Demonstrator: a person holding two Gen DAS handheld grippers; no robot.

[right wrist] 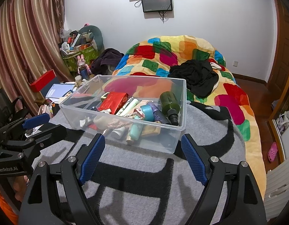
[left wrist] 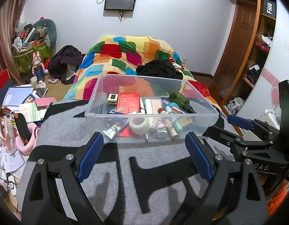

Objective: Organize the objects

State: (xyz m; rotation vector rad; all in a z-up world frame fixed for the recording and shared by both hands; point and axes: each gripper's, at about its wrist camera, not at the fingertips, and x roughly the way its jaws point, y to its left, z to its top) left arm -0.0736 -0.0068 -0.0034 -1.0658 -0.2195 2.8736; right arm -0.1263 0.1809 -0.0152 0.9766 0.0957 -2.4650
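Observation:
A clear plastic bin (left wrist: 210, 113) (right wrist: 183, 103) stands on a grey and black blanket (left wrist: 125, 178) (right wrist: 144, 168) on the bed. Inside lie several small items: a red box (left wrist: 128, 102) (right wrist: 114, 101), a dark green bottle (left wrist: 179, 98) (right wrist: 169, 103), a roll of white tape (left wrist: 139, 124), tubes and small bottles. My left gripper (left wrist: 144, 155) hangs open just short of the bin's near wall, nothing between its blue pads. My right gripper (right wrist: 143, 156) is open too, before the bin's near right corner, and shows at the right edge of the left wrist view (left wrist: 243, 129).
A multicoloured quilt (left wrist: 129, 56) (right wrist: 182, 52) with black clothing (left wrist: 159, 69) (right wrist: 197, 76) covers the bed behind the bin. Books, papers and a red box (right wrist: 43, 82) crowd the floor at left. Curtains (right wrist: 22, 46) hang at left; a wooden shelf (left wrist: 260, 46) stands at right.

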